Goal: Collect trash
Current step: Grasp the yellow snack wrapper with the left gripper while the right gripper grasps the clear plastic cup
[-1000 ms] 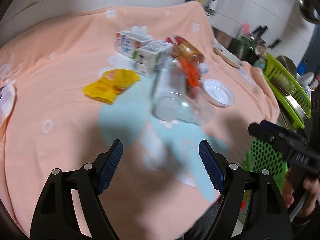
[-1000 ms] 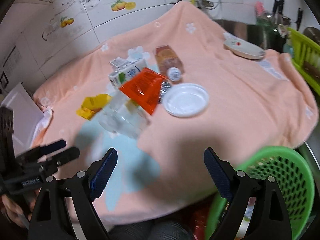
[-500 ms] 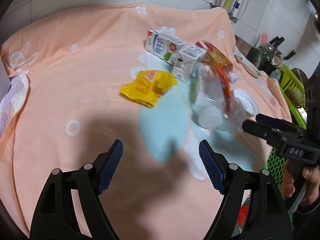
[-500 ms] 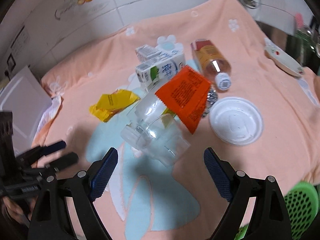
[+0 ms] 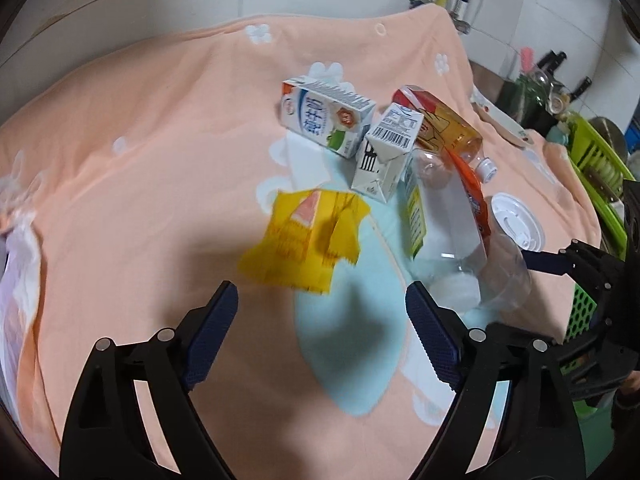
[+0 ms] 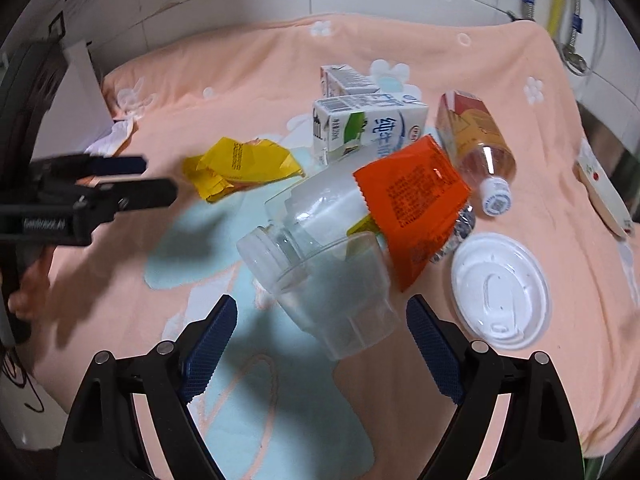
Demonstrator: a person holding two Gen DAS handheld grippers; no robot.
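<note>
wrapper point(image 6: 240, 170) left of cups point(image 6: 320, 264), cartons point(image 6: 364, 128) behind, lid point(image 6: 500, 292) right, all on blanket point(image 6: 240, 80)

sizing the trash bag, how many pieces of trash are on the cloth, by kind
milk cartons: 2
snack wrappers, yellow and orange: 2
clear plastic cups: 2
tea bottle: 1
white lid: 1
crumpled foil: 1
total: 9

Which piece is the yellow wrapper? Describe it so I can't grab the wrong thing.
On the peach blanket, find the trash pile in the middle. The yellow wrapper lies crumpled at its left edge, apart from the clear cup; it is the only yellow, flat piece.
</note>
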